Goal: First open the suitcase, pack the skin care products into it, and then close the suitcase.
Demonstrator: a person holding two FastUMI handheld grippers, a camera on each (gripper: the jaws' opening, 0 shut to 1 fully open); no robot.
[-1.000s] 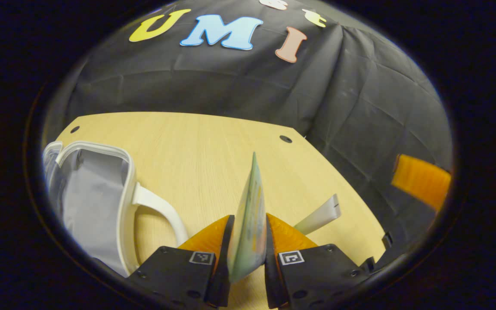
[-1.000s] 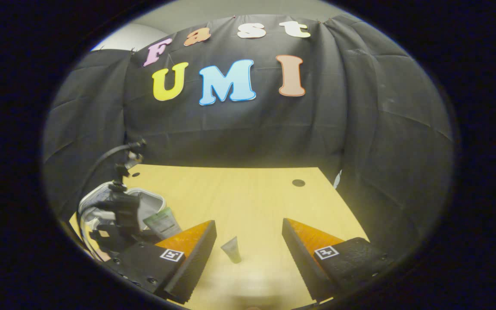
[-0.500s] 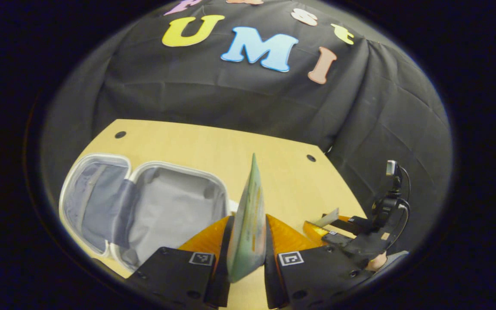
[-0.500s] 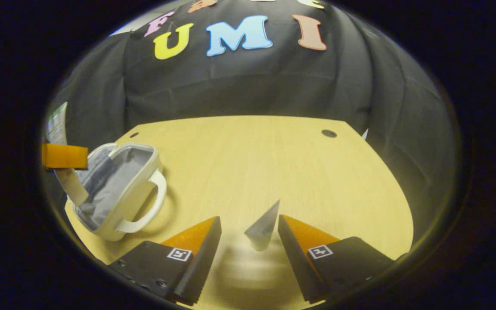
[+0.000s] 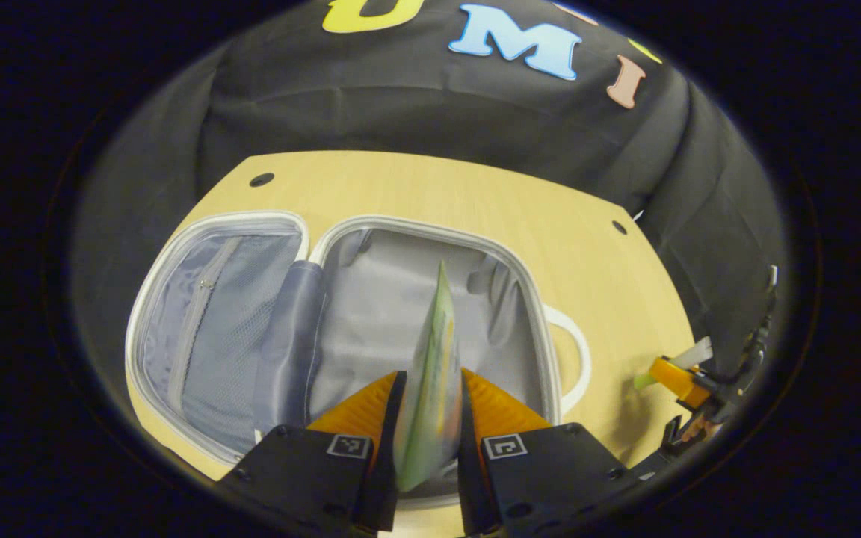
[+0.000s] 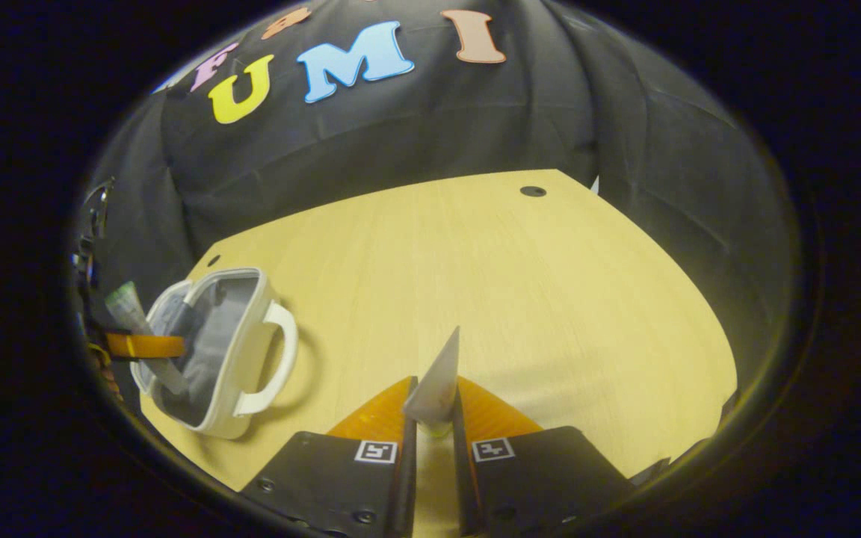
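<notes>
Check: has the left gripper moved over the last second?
Yes. The left gripper, shut on the green tube, has swung from bare table to over the open suitcase.

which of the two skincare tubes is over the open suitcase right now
The green tube clamped in the left gripper hangs over the suitcase; the grey tube in the right gripper is over bare table.

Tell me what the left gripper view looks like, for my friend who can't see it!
The left gripper is shut on a flat green tube, holding it above the open white suitcase, which lies flat on the wooden table and shows its grey lining. At the far right edge, the right gripper holds a smaller pale tube.
</notes>
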